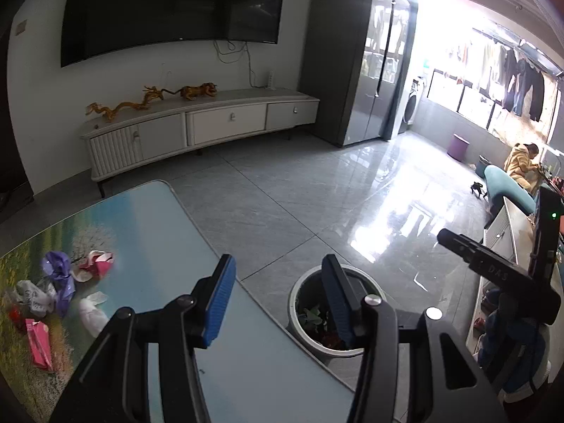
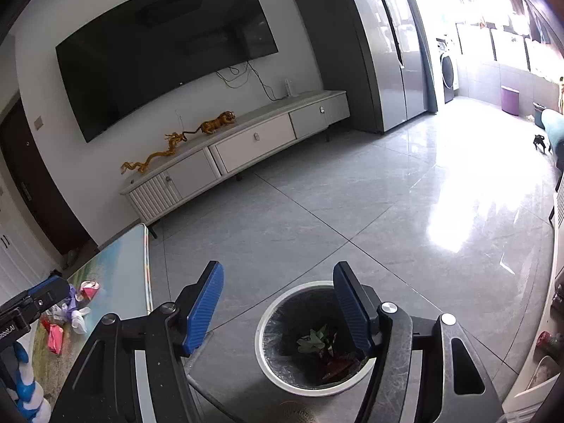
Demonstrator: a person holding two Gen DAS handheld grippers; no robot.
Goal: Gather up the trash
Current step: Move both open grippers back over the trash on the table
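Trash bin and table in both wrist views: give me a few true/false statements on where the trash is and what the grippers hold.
1. The trash bin stands on the floor beside the table. True.
2. The bin is empty. False: green and red scraps lie in it.
3. Crumpled wrappers lie on the table. True.
4. The left gripper holds a pink wrapper. False: nothing is between its open jaws.
5. The right gripper is open and holds nothing. True.
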